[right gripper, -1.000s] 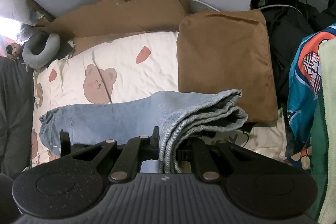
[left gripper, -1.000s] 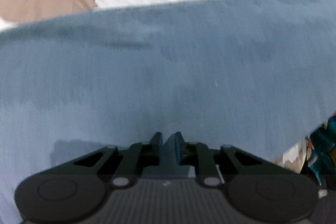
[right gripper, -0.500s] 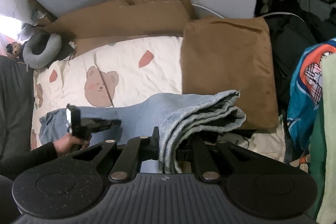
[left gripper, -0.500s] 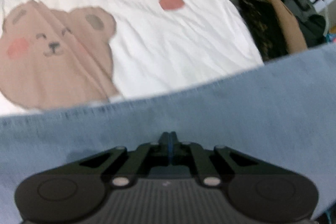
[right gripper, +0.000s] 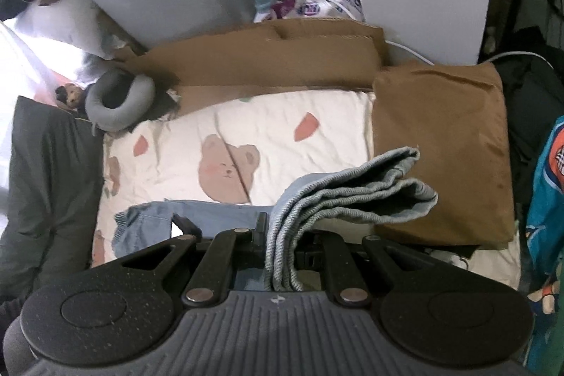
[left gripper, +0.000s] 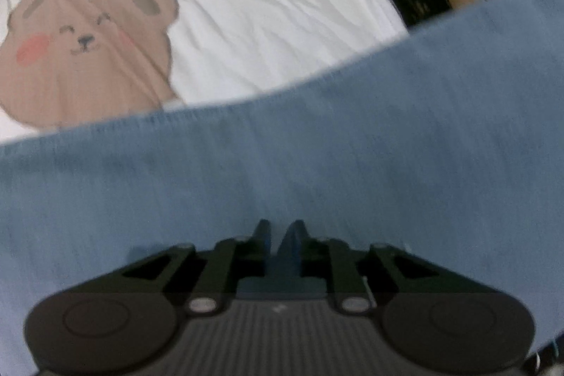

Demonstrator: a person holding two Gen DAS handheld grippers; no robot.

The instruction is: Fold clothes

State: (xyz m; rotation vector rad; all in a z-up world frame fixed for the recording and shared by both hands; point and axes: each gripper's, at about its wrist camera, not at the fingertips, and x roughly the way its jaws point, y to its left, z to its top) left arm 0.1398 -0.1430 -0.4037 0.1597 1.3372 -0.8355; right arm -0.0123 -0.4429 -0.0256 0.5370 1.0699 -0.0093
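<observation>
Seemingly midway, the right tool point(right gripper: 280, 235) is gripping the stacked hems of the jeans point(right gripper: 352, 189) above the bear-print bed sheet point(right gripper: 282, 129), while the left tool point(left gripper: 280, 231), just opening, is hovering unclamped over denim, final folds remaining.

a bear-print sheet point(right gripper: 282, 136) fills mid-frame, a brown cushion point(right gripper: 440, 147) at right, a grey neck pillow point(right gripper: 118, 101) at left.
</observation>
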